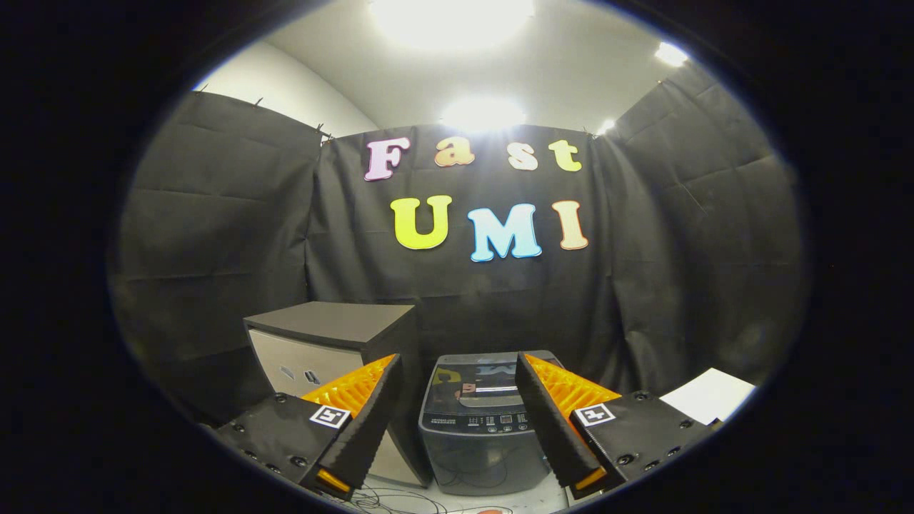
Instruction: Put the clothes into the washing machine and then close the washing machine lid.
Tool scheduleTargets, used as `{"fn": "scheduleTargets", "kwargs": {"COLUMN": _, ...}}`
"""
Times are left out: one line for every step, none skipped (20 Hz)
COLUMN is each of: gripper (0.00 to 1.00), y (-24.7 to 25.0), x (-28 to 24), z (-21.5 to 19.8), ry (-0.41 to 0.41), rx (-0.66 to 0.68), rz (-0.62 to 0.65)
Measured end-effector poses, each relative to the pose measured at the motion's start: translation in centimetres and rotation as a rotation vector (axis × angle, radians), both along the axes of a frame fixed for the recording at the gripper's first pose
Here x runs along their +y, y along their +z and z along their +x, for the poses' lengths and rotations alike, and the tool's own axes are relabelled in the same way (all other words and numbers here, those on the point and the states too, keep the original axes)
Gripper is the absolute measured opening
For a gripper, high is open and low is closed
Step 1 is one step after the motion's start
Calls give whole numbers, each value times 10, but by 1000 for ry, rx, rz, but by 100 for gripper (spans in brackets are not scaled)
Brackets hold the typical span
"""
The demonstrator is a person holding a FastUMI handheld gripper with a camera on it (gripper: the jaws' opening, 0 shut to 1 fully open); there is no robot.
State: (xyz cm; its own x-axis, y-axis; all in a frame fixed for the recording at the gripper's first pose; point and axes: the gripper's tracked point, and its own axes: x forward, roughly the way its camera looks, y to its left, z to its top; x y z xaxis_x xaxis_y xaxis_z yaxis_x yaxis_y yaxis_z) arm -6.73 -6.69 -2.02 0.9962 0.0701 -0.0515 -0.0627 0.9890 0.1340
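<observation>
- Washing machine (477, 428) sits ahead of my gripper (457, 417), seen in the gap between the two fingers, low against the back wall.
- It's a small top-loader: boxy grey body w/ rounded corners, dark glossy lid lying flat and closed, reflecting the room. Strip of small buttons along the front edge of the top; too small to read.
- Front panel looks smooth plastic, slightly translucent-grey; faint squiggly lines on it, can't tell what.
- Jaws spread wide, nothing between them. Fingers (371, 421) are wedge-shaped w/ ribbed inner backing and a textured gripping face; square marker tags on the flat mounts behind.
- Cabinet (325, 343) just left of the machine, taller, box shape, dark matte top, pale front w/ what look like small handles.
- White flat sheet (707, 396) off to the right beyond the right finger, well apart from the machine.
- Floor (500, 500) is pale; thin cables (393, 500) loop on it near the fingertips.
- Walls: creased black cloth on three sides, clipped at top. White ceiling above, several bright lights (450, 18) blown out.
</observation>
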Motion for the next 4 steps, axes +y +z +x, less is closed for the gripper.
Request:
{"fn": "scheduleTargets", "kwargs": {"gripper": 98, "y": 0, "x": -2, "z": -3, "ry": -1, "rx": 0, "rz": -6}}
{"fn": "scheduleTargets", "kwargs": {"gripper": 98, "y": 0, "x": -3, "z": -3, "ry": 0, "rx": -1, "rz": -13}}
{"fn": "scheduleTargets", "kwargs": {"gripper": 98, "y": 0, "x": -3, "z": -4, "ry": -1, "rx": -3, "rz": -14}}
{"fn": "scheduleTargets", "kwargs": {"gripper": 98, "y": 1, "x": -3, "z": -5, "ry": 1, "rx": -4, "rz": -10}}
